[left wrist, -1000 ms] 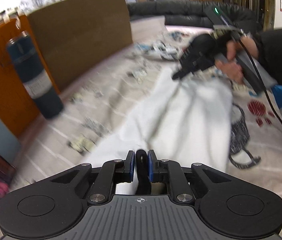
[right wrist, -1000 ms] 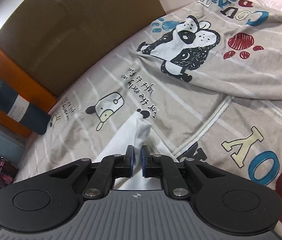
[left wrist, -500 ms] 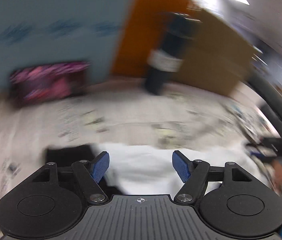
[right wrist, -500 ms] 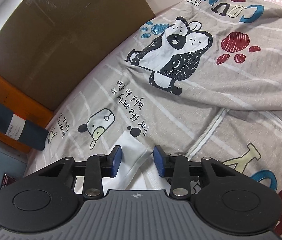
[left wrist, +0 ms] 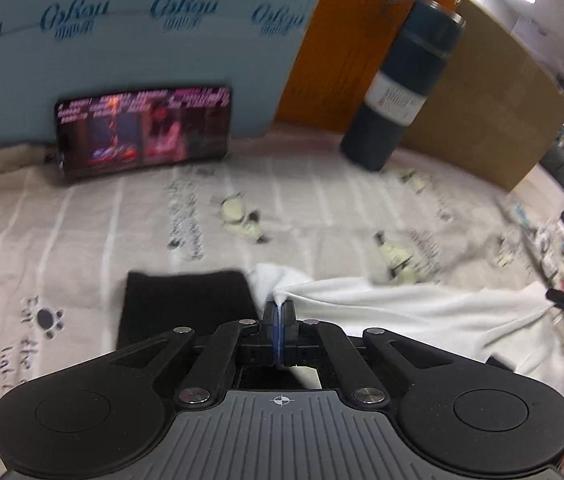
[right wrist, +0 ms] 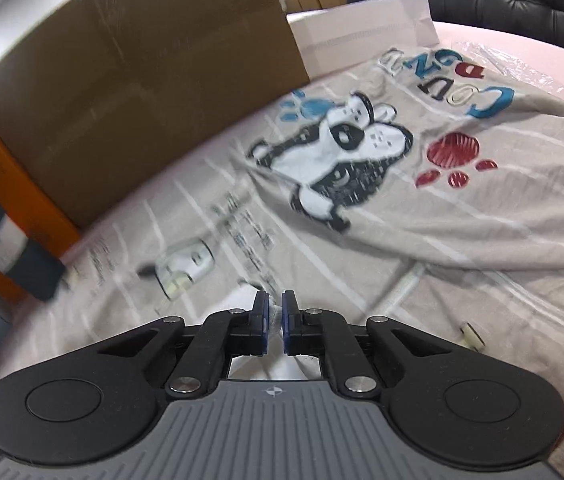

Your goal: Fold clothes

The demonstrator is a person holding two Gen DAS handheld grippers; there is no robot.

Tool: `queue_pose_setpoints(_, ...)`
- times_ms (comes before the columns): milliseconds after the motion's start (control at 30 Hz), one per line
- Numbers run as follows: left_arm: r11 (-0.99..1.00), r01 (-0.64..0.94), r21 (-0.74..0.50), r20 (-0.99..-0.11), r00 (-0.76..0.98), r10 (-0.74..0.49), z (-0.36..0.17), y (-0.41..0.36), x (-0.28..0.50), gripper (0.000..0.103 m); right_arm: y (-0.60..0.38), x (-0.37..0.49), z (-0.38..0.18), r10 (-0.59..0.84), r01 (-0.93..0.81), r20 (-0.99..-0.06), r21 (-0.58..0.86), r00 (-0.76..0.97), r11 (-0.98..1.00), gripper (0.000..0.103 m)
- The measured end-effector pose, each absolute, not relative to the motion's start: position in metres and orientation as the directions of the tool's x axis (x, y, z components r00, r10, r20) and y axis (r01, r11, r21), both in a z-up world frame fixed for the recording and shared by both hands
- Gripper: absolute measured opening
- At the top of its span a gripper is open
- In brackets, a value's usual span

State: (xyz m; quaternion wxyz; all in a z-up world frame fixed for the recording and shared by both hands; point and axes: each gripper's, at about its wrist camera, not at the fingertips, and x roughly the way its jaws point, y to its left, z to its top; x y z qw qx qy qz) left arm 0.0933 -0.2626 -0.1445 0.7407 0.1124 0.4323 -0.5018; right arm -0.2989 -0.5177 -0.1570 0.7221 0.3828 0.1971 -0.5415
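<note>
Where soft white cloth (left wrist: 422,312) rumples, left gripper (left wrist: 279,312) fingers pinch it, right gripper (right wrist: 275,312) likewise.

The blue board (left wrist: 130,40) says "Oskou" a few times over. The printed bedsheet (right wrist: 482,200) has upside-down letters "COU", the rest too blurry.

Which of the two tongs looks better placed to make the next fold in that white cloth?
Probably the left tongs: they pinch a corner of the white cloth with the cloth spread alongside them.
</note>
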Motion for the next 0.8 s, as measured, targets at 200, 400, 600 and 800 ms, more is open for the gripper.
queue_pose_setpoints(200, 0.451, 0.875, -0.178, -0.737, 0.185, -0.650, -0.135, -0.262, 0.079, 0.015, -0.508, -0.295, -0.158, -0.637, 0.959, -0.719, 0.245, 0.279, 0.143, 0.009)
queue_pose_setpoints(400, 0.321, 0.947, -0.032, -0.584, 0.243, -0.775, -0.092, -0.254, 0.031, 0.071, -0.496, -0.294, -0.143, -0.662, 0.959, -0.695, 0.211, 0.282, 0.187, 0.044)
queue_pose_setpoints(600, -0.052, 0.996, 0.069, -0.640, 0.004, -0.769, -0.112, -0.277, -0.044, 0.076, -0.491, -0.287, -0.136, -0.652, 0.943, -0.682, 0.246, 0.332, 0.223, 0.048)
queue_pose_setpoints(800, -0.140, 0.990, -0.006, -0.705, -0.104, -0.702, -0.138, -0.300, -0.065, 0.077, -0.490, -0.283, -0.132, -0.610, 0.905, -0.668, 0.327, 0.426, 0.273, 0.048)
